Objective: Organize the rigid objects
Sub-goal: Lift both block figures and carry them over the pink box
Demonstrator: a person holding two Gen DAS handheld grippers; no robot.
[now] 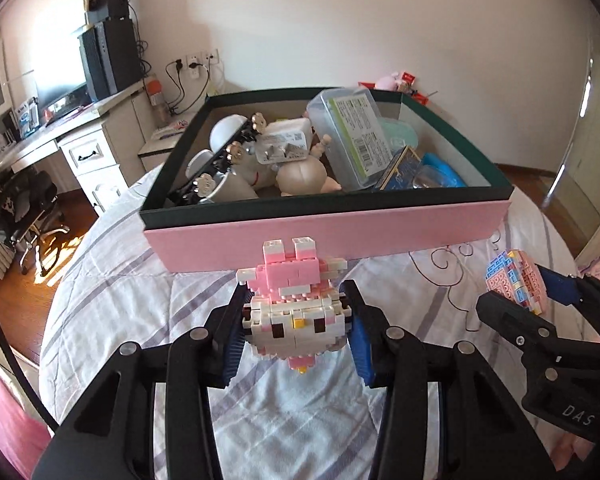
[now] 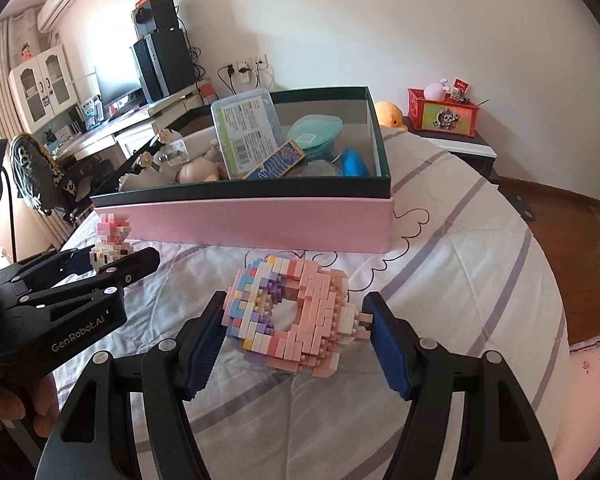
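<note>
I hold both pieces clear of the bed, short of the pink box [image 1: 324,236]'s near wall: left gripper [image 1: 296,312] clamped on the bunny figure [image 1: 296,304], right gripper [image 2: 296,320] pinching the brick donut [image 2: 288,312], ready to lift over.

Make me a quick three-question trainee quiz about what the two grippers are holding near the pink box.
1. True or false: the left hand-held gripper is shut on the pink and white brick figure.
2. Which does the right hand-held gripper grip? A) the blue case B) the brick donut C) the doll
3. Fill in: both brick models are held in front of the pink box, not yet ____ it.

Key: 1 true; 2 B; 3 inside.
</note>
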